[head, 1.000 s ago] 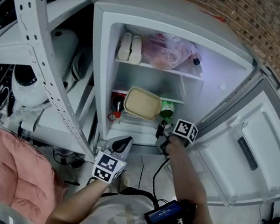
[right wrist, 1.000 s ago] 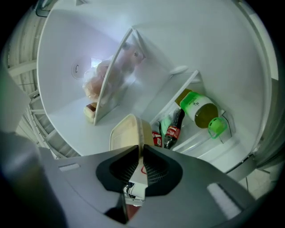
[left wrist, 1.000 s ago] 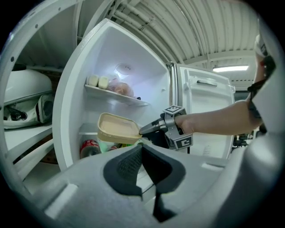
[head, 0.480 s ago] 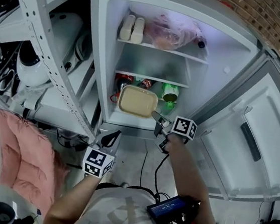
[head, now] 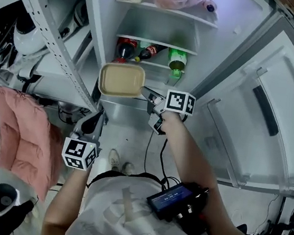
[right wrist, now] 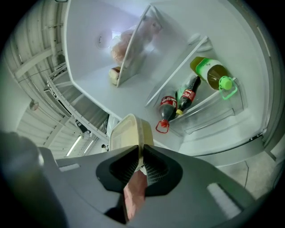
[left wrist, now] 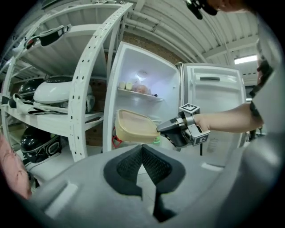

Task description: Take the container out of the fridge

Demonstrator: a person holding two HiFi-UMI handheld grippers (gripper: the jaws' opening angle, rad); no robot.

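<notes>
One container (head: pixel 121 79), two cola bottles (right wrist: pixel 169 107)

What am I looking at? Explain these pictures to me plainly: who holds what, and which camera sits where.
There is no robot arm here. A person holds a hand-held two-jaw gripper in each hand. The head view comes from a camera on the person's head, looking steeply down at a white fridge with its door swung open. The other two views come from cameras riding on the grippers, each looking along its own jaws. The right gripper is closed on the rim of a shallow beige rectangular plastic container, held in the air in front of the fridge. The left gripper is closed with nothing in it, lower down at the left. On a shelf inside the fridge are two dark cola bottles and a green bottle.
</notes>
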